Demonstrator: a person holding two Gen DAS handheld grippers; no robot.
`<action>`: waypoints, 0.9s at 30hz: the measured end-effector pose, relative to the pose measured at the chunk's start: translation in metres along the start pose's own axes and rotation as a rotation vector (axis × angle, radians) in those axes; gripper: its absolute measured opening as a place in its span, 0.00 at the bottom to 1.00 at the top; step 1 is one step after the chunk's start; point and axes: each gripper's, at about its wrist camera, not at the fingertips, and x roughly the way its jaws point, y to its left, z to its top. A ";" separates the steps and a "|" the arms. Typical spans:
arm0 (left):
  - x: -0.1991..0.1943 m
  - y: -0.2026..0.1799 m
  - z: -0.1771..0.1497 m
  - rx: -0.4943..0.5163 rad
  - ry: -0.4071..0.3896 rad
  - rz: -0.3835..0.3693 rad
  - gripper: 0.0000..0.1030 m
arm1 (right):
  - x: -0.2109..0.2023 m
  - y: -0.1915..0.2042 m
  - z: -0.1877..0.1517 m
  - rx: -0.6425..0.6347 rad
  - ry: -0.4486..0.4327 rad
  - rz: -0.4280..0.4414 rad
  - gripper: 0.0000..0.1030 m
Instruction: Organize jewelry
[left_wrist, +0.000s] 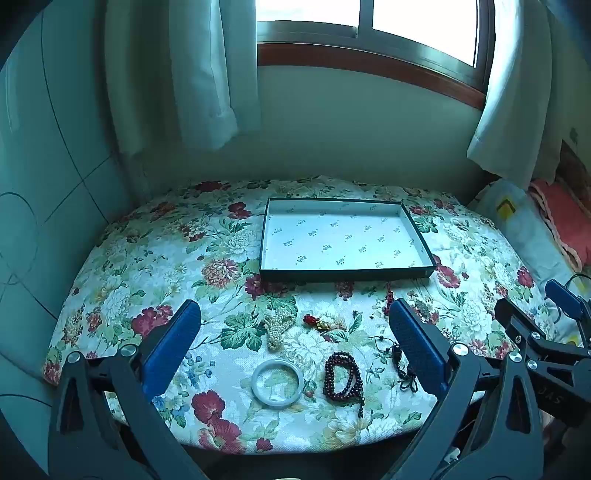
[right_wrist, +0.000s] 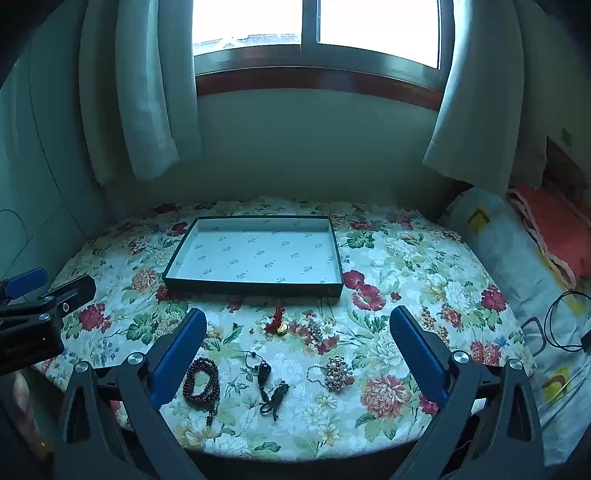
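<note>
A shallow dark-rimmed box (left_wrist: 343, 275) lined with white printed paper lies at the back of the flowered table, also in the right wrist view as the box (right_wrist: 251, 290). In front of it lie a white bangle (left_wrist: 256, 384), a dark red bead bracelet (left_wrist: 328, 373), a pearl cluster (left_wrist: 277, 325), a red and gold charm (left_wrist: 314, 321) and a black cord pendant (right_wrist: 264, 373). A pearl brooch (right_wrist: 337, 373) lies further right. My left gripper (left_wrist: 293, 310) hangs open above the bangle and beads. My right gripper (right_wrist: 298, 313) is open above the pendant and brooch. Neither holds anything.
The flowered cloth (left_wrist: 147, 258) covers a rounded table that ends close to me. A wall, a window and curtains (right_wrist: 147, 110) stand behind it. Bedding and a pink blanket (right_wrist: 554, 229) lie at the right, with a black cable (right_wrist: 565, 321) on them.
</note>
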 end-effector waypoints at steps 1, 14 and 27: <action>0.000 0.000 0.000 0.000 0.002 0.000 0.98 | 0.000 0.000 0.000 -0.002 0.001 -0.001 0.96; -0.001 -0.006 0.001 -0.003 -0.009 -0.004 0.98 | -0.001 -0.001 0.005 -0.005 -0.003 0.001 0.96; -0.002 0.003 0.003 -0.002 -0.012 -0.005 0.98 | -0.002 0.000 0.008 -0.002 -0.006 -0.001 0.96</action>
